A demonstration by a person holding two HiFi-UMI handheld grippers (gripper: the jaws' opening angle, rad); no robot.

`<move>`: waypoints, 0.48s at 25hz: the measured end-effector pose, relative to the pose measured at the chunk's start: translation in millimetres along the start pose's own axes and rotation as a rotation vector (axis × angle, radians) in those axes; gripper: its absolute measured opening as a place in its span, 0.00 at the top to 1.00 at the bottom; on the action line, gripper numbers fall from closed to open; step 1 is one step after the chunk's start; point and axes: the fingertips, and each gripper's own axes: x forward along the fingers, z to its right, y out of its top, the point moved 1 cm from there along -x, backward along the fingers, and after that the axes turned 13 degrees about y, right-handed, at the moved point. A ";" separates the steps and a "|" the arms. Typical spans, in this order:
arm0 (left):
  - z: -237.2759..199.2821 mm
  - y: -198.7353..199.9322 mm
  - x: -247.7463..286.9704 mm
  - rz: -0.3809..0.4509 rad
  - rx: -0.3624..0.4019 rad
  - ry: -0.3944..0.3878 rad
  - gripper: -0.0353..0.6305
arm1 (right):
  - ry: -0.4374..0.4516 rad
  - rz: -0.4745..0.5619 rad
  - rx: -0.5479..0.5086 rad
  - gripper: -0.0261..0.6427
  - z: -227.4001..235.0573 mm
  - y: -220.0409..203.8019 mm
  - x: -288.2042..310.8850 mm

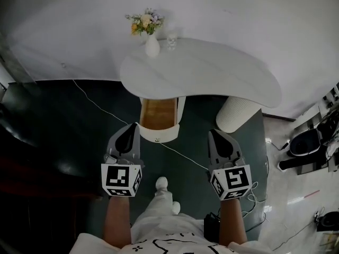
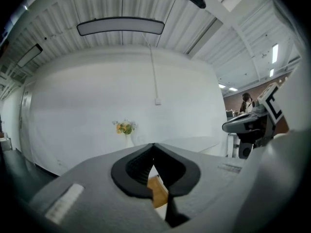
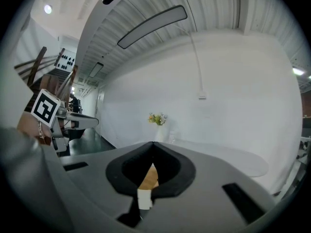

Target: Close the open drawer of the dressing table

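The white dressing table [image 1: 222, 73] stands ahead of me with its drawer [image 1: 158, 114] pulled out, the wooden inside showing. The drawer's white rounded front [image 1: 159, 134] faces me. My left gripper [image 1: 133, 126] hovers just left of that front, apart from it, jaws shut and holding nothing. My right gripper [image 1: 212, 132] hangs to the right of the drawer, also shut and empty. In the left gripper view the closed tips [image 2: 154, 144] frame a sliver of the drawer's wood [image 2: 158, 189]. The right gripper view shows its closed tips [image 3: 153, 143] over the same wood [image 3: 149, 176].
A white vase of flowers [image 1: 151, 40] and a small glass [image 1: 171, 40] stand at the tabletop's back. A thick white ribbed leg [image 1: 237, 114] stands right of the drawer. A thin cable [image 1: 100, 107] crosses the dark floor. Black equipment [image 1: 307, 142] sits far right. My shoe [image 1: 161, 183] is below.
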 end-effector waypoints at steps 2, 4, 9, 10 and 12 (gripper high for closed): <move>-6.0 -7.0 11.1 -0.003 -0.008 0.004 0.92 | 0.007 -0.024 -0.008 0.96 -0.4 -6.7 11.9; -11.1 -12.9 24.2 -0.002 -0.011 -0.003 0.92 | 0.004 -0.045 -0.006 0.96 2.5 -12.0 25.7; -27.9 -23.6 64.4 -0.003 -0.002 -0.032 0.92 | 0.011 -0.074 -0.028 0.96 7.0 -5.8 73.1; -31.2 -26.1 73.3 -0.005 -0.002 -0.039 0.92 | 0.015 -0.081 -0.033 0.96 7.6 -4.1 84.1; -35.8 -31.7 88.4 -0.011 -0.004 -0.054 0.92 | 0.023 -0.098 -0.041 0.96 7.6 -2.7 103.1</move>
